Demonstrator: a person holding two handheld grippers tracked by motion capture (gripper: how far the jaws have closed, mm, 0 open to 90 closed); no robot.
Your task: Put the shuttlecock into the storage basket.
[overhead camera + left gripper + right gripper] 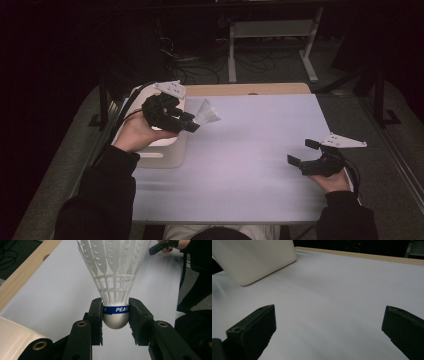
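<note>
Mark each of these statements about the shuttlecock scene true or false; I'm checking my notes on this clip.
1. The left gripper is shut on the shuttlecock. True.
2. Its fingers clamp the feathered skirt. False: they press on the rounded white base, at the blue band.
3. The right gripper holds a second shuttlecock. False: it is open, with nothing between its fingers.
4. A cream tray sits at the left of the white table. True.
5. The shuttlecock lies on the table. False: it is held above it.
</note>
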